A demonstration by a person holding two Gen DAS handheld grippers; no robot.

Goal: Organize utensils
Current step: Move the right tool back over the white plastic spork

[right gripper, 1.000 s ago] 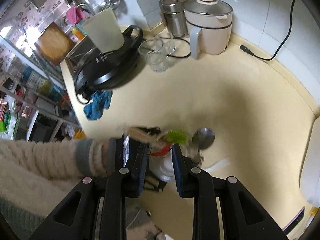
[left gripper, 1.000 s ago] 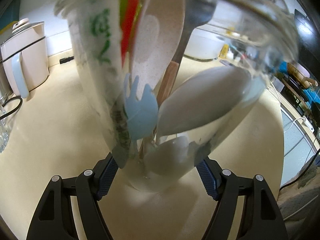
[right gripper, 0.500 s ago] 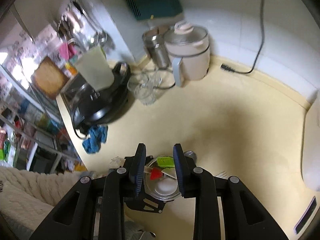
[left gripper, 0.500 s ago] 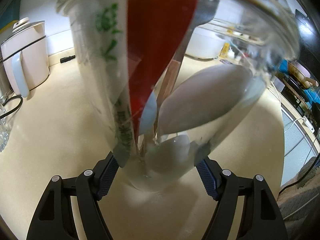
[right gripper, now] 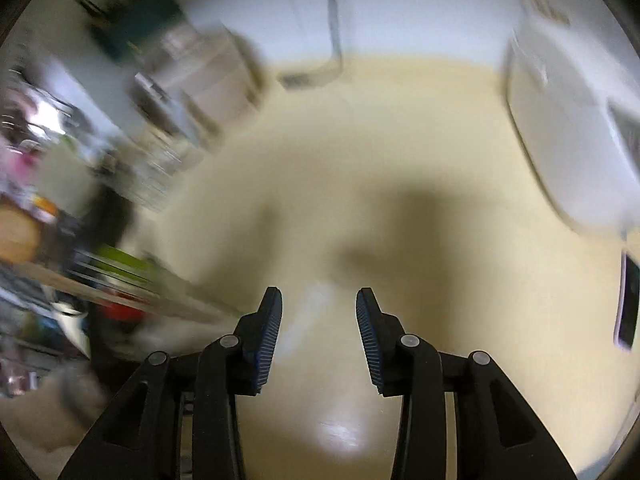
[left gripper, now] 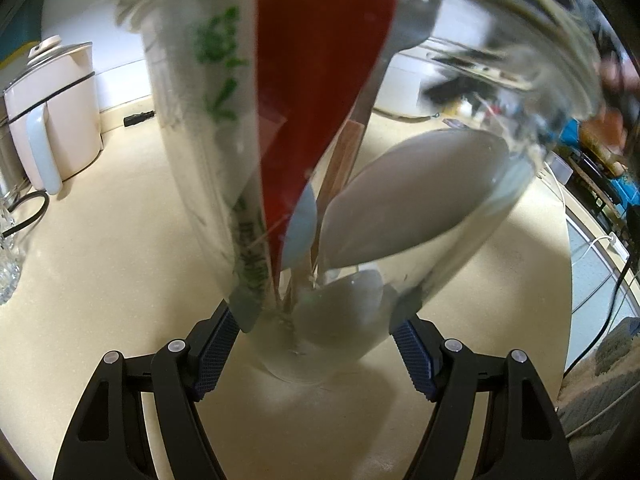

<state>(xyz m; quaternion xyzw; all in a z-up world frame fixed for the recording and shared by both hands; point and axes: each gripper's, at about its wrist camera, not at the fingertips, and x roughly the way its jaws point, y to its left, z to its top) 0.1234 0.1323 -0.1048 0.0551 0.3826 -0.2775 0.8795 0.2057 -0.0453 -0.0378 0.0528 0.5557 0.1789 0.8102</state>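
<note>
Cream countertop (left gripper: 100, 264) across both views, bare under the right gripper. Large white appliance (right gripper: 568, 136) at the right edge of the right wrist view, smeared by motion blur; exact kind unclear. White electric kettle (left gripper: 56, 108) with a pale handle and glass lid at far left of the left wrist view, a black power plug (left gripper: 138, 119) lying on the counter beside it, cut-glass ware (left gripper: 8, 264) at the left edge.

Clear glass jar (left gripper: 460, 240) filling the left wrist view, standing on the countertop, clamped near its base between the blue ribbed pads of the left gripper (left gripper: 316, 340). Inside, crowded together and leaning: a broad red utensil (left gripper: 316, 80), tapering downward; a large pale spoon bowl (left gripper: 416, 200) pressed against the right wall; a second pale spoon bowl (left gripper: 344, 300) low near the base; a grey metal utensil (left gripper: 408, 24) on a wooden handle (left gripper: 344, 152); a light blue piece (left gripper: 302, 228) behind the red one; a white sleeve with green printing (left gripper: 218, 56), characters too distorted to read.

Right gripper (right gripper: 319, 324) pointing down at the countertop, jaws apart and opening, nothing gripped; only a faint pale blurred streak (right gripper: 308, 312) on the surface between the pads, identity impossible to tell. At lower left of that view, the blurred jar again, green and red showing.
</note>
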